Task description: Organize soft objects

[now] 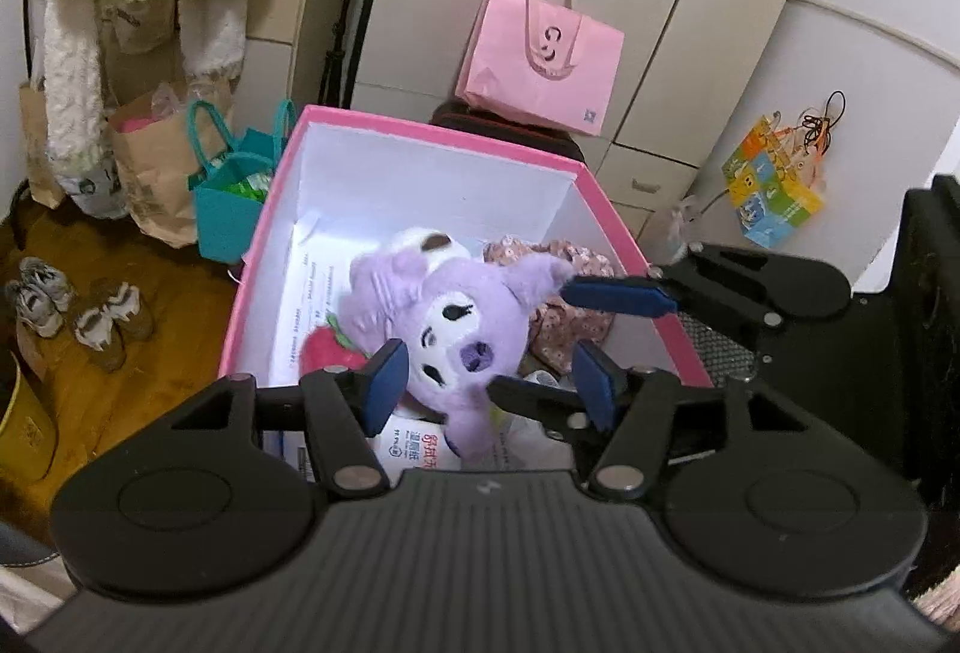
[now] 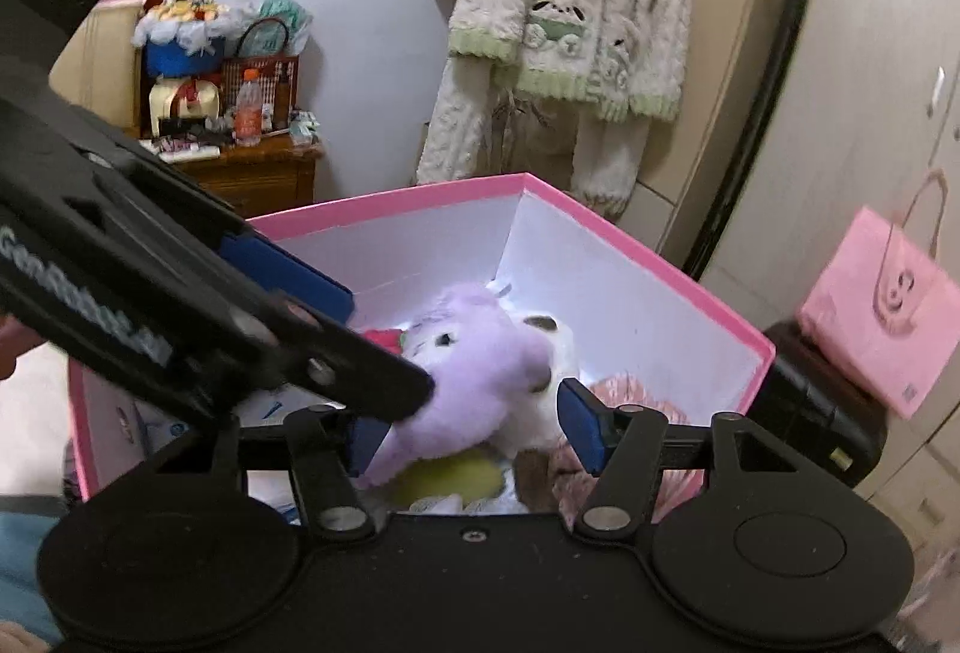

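A purple and white plush toy lies inside the pink box with white walls. My left gripper is open, its blue pads on either side of the plush's face, just above it. My right gripper is open over the box's near side, the plush between its pads. The right gripper also shows in the left wrist view, reaching in from the right. A floral fabric piece and a red plush strawberry lie beside the toy.
Papers and a wipes pack lie on the box floor. A pink paper bag hangs on the cupboard behind. Teal and brown bags and shoes stand on the floor to the left. A fluffy robe hangs on the wall.
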